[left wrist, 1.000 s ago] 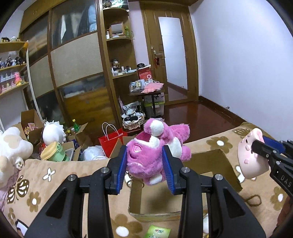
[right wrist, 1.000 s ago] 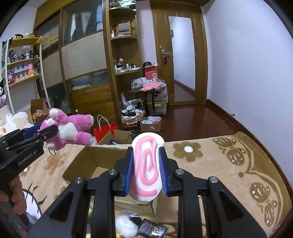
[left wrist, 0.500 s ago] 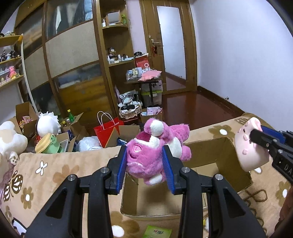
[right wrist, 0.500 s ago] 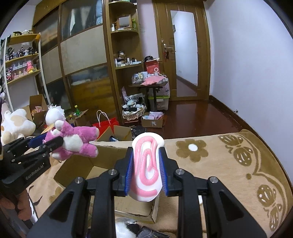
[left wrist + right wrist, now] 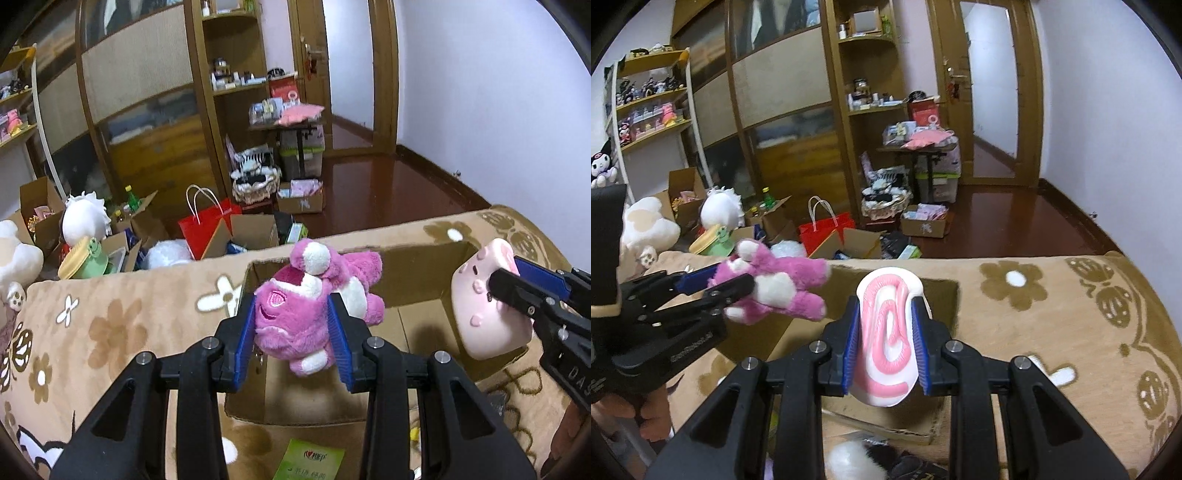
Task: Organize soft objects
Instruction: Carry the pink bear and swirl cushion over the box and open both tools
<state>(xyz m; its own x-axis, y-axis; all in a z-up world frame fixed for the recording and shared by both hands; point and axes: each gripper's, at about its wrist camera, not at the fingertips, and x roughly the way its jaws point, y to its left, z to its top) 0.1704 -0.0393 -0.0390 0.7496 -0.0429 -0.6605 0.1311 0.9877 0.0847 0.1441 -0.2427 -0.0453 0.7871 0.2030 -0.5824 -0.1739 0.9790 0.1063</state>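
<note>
Your left tongs [image 5: 292,330] pinch the fuzzy magenta plush bear [image 5: 308,299], your right tongs [image 5: 885,345] the pink-swirled white squishy toy [image 5: 888,334], both above the open cardboard box [image 5: 417,291]; next, likely lower and release inside.

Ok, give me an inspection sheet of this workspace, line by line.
Surface: brown flowered blanket, with an open cardboard box on it.
Job's things: pink plush bear and pink-and-white squishy toy, both held above the box.
Clutter: green packet and a white fluffy item on the blanket in front of the box.
Grippers: left tongs shut on the pink plush bear; right tongs shut on the pink-and-white squishy toy.
Cables: nothing seen.
Surroundings: red paper bag, floor boxes, plush toys, wooden shelving, door.
</note>
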